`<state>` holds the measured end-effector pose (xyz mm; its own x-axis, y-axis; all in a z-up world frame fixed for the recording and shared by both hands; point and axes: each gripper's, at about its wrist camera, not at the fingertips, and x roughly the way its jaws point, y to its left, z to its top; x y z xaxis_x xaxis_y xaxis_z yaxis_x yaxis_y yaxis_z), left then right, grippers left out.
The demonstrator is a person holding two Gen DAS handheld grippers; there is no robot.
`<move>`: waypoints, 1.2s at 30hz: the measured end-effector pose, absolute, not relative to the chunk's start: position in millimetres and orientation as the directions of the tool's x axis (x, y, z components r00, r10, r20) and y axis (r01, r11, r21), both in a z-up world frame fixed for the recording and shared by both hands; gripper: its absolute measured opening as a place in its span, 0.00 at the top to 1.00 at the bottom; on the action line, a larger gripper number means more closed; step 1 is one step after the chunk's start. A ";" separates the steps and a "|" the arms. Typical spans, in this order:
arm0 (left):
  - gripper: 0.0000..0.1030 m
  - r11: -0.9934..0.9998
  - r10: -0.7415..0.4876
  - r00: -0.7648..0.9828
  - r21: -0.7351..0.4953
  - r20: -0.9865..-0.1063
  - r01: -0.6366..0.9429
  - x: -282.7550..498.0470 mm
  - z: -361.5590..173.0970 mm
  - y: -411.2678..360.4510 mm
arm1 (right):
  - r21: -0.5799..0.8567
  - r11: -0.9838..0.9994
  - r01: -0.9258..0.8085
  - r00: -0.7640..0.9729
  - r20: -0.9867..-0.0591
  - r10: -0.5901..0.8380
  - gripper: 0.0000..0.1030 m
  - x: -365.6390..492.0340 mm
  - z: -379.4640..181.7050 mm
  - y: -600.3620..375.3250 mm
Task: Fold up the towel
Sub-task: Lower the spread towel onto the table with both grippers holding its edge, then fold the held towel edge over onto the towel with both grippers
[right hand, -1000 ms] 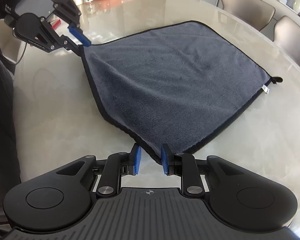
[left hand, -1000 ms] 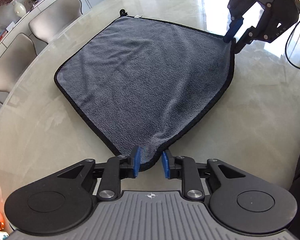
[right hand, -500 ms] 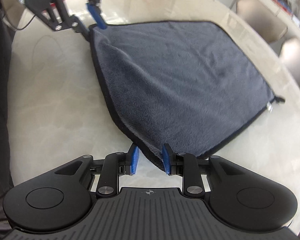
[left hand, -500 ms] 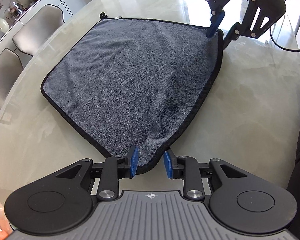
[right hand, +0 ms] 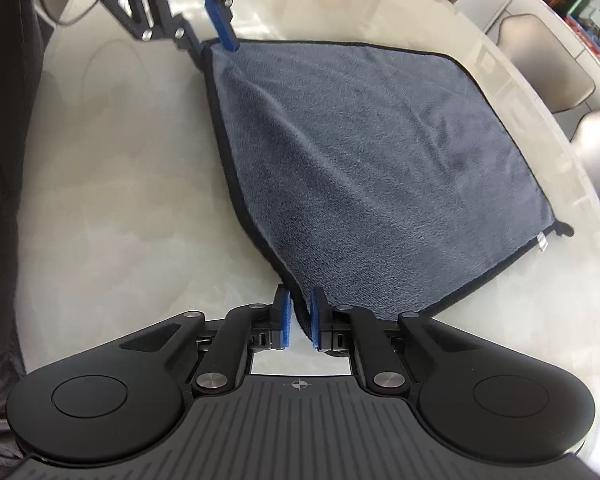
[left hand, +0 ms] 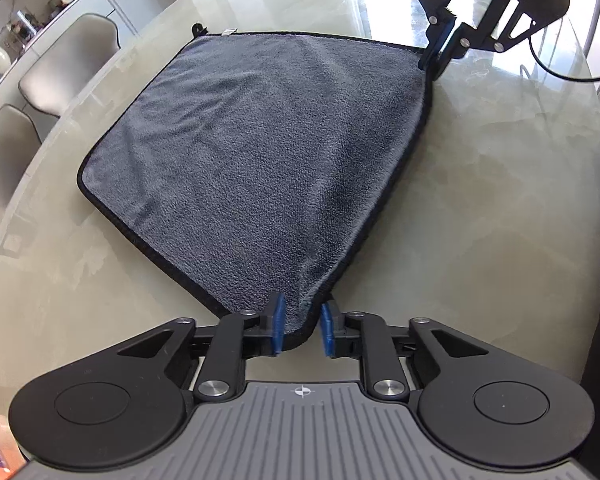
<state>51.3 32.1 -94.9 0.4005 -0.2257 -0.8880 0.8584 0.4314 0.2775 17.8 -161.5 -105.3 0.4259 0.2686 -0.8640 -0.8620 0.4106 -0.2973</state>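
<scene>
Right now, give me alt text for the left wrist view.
A grey towel lies on a pale table, its near corner between the left gripper fingers. The right gripper holds the far right corner, lifting that edge.

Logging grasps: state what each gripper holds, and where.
Left gripper and right gripper each pinch one near corner of the grey black-edged microfibre towel.
</scene>
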 end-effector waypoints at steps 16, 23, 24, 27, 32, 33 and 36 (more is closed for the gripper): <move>0.97 0.359 -0.223 0.394 0.300 -0.892 0.884 60.2 -75.4 31.9 | -0.310 0.439 -0.843 0.453 -0.849 0.271 0.97 19.1 -85.1 -168.1; 0.97 0.361 -0.228 0.439 0.344 -0.869 0.867 71.5 -64.5 29.8 | -0.333 0.461 -0.822 0.490 -0.828 0.274 0.97 30.3 -72.0 -172.5; 0.97 0.365 -0.230 0.446 0.349 -0.865 0.863 75.7 -62.6 29.2 | -0.340 0.464 -0.818 0.498 -0.823 0.273 0.97 33.2 -69.6 -173.1; 0.97 0.383 -0.233 0.469 0.363 -0.852 0.850 89.5 -56.4 28.7 | -0.367 0.470 -0.803 0.526 -0.807 0.268 0.97 42.4 -62.4 -173.9; 0.97 0.408 -0.234 0.510 0.393 -0.828 0.824 110.3 -45.6 26.9 | -0.409 0.486 -0.772 0.572 -0.780 0.253 0.97 62.8 -52.2 -176.2; 0.97 0.412 -0.235 0.515 0.395 -0.825 0.821 114.6 -44.2 26.5 | -0.418 0.489 -0.766 0.582 -0.775 0.248 0.97 66.9 -50.5 -176.9; 0.97 0.414 -0.229 0.532 0.413 -0.815 0.811 128.9 -41.1 24.2 | -0.432 0.502 -0.749 0.601 -0.762 0.242 0.97 82.6 -45.7 -179.8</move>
